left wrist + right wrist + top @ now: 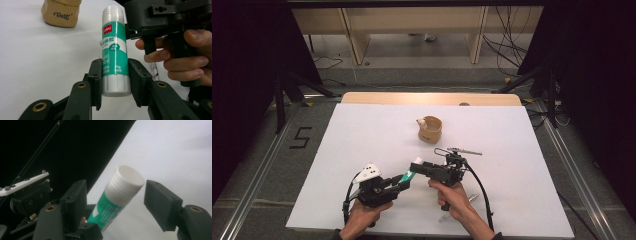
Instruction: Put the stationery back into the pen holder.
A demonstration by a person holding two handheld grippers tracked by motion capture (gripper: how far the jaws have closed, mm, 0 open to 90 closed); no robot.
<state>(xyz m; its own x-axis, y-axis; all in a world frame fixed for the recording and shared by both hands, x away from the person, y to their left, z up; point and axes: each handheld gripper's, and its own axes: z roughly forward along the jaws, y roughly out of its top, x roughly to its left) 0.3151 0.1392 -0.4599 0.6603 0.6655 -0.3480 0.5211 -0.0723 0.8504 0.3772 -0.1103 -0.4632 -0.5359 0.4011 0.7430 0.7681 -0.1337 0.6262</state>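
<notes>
**Left gripper clamped on glue stick, right gripper spread around its cap**

Left gripper [401,184] near the front edge of the white table [362,135], closed on a green-and-white glue stick [408,175]. From the left gripper view: pads pressed against both sides of the lower, silver-banded end of the glue stick [114,53], white cap pointing away, tube held off the table. Beyond it, at upper left, a tan cup [61,12] with dark lettering on its side; contents hidden from this angle. In the high view, the same cup [430,129] standing mid-table, well apart from both grippers, with something pale at its rim, too small to identify.

To the right, right gripper [416,166] in the person's right hand [452,195], aimed leftwards at the capped end of the stick. From the right gripper view: jaws wide, one on each side of the white ribbed cap [126,182], a clear gap on the right side, left side close but contact not certain. Right gripper [115,200] thus around the cap, not yet pinching it.

Farther right on the table, a thin metal tool [464,150] lying just behind the right gripper.
</notes>
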